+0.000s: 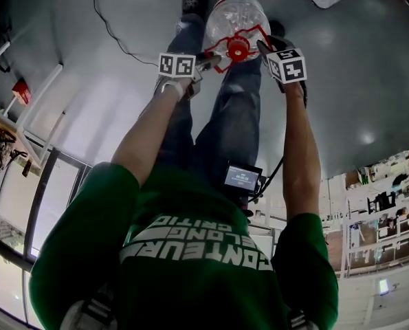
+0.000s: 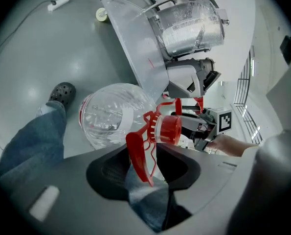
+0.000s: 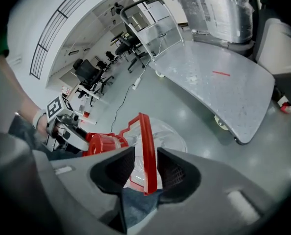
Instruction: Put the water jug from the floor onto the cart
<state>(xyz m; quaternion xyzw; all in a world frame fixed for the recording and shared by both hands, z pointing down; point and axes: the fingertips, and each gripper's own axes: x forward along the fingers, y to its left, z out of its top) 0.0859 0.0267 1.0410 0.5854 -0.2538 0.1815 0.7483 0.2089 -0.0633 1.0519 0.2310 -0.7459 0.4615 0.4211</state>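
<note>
A clear water jug [image 1: 235, 16] with a red cap [image 1: 238, 49] stands on the grey floor between the person's shoes. Red carrying handles stick out from its neck. In the left gripper view the jug [image 2: 108, 116] lies ahead, and a red handle paddle [image 2: 138, 153] fills the gap of my left gripper [image 2: 144, 163], whose pads press on it. My right gripper [image 3: 146, 173] is open, with a thin red handle strip [image 3: 147, 151] between its jaws and a slit left beside it. In the head view, the left gripper [image 1: 211, 60] and right gripper [image 1: 264, 49] flank the cap.
The grey flat cart [image 3: 213, 77] stands close beside the jug; its deck [image 2: 135, 43] carries a plastic-wrapped load [image 2: 191, 26] at one end. A black cable [image 1: 111, 29] runs over the floor. A dark shoe [image 2: 62, 93] is next to the jug. Shelves [image 1: 390, 205] line the right side.
</note>
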